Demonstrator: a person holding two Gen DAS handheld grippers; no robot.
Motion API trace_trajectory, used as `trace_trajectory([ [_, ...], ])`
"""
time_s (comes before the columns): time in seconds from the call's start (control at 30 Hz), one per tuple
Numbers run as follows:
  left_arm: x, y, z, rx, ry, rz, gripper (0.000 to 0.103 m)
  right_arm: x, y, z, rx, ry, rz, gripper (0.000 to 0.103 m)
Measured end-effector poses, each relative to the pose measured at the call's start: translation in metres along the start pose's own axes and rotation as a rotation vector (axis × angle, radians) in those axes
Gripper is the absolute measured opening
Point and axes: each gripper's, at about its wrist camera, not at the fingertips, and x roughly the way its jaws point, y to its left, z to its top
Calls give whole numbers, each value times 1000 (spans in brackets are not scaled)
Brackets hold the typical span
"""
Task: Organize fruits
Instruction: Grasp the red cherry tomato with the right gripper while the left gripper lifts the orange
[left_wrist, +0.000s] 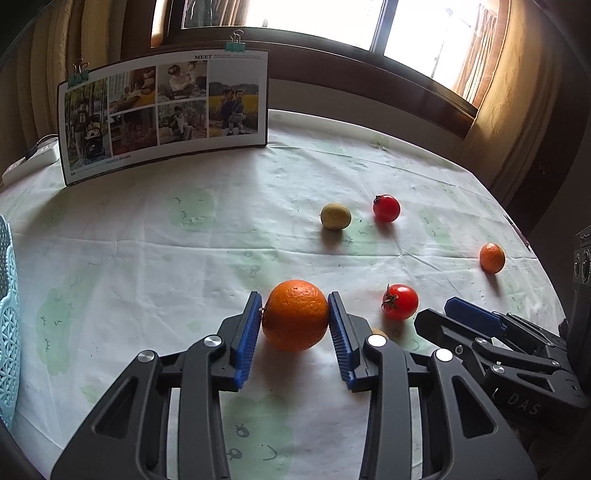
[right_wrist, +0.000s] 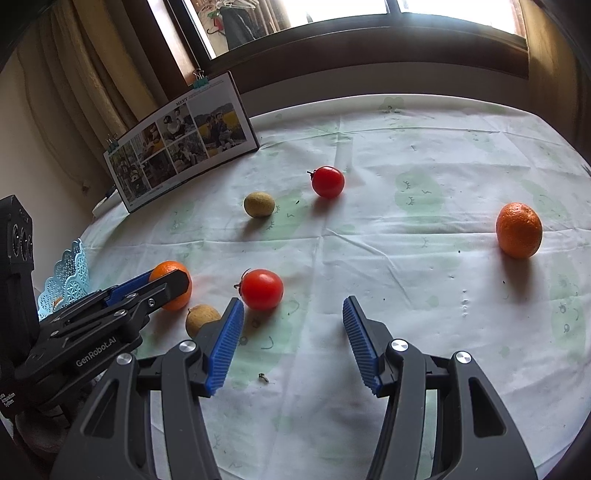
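My left gripper (left_wrist: 294, 297) is shut on a large orange (left_wrist: 295, 314), its blue pads pressed against both sides just above the tablecloth. The right wrist view shows that orange (right_wrist: 170, 271) between the same fingers at the left. My right gripper (right_wrist: 292, 304) is open with nothing between its fingers. A red tomato (right_wrist: 262, 290) lies just ahead of its left finger, and a tan round fruit (right_wrist: 199, 319) sits beside that finger. Farther off lie a second tomato (right_wrist: 328, 181), a greenish fruit (right_wrist: 259, 205) and a small orange (right_wrist: 519, 229).
A light blue lattice basket (left_wrist: 7, 295) stands at the table's left edge. A clipped photo board (left_wrist: 166, 114) leans upright at the back. The round table (right_wrist: 406, 258) has a white cloth with green prints. A window and curtains are behind it.
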Motion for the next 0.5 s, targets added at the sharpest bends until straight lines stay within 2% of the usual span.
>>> trace_trajectory([
  [0.33,0,-1,-2,9,3,1,38,0,3,-1,-9,-1,-4,56],
  [0.5,-12,-2,-2,28,-51,58,38,3,7,-1,-29,22,3,56],
])
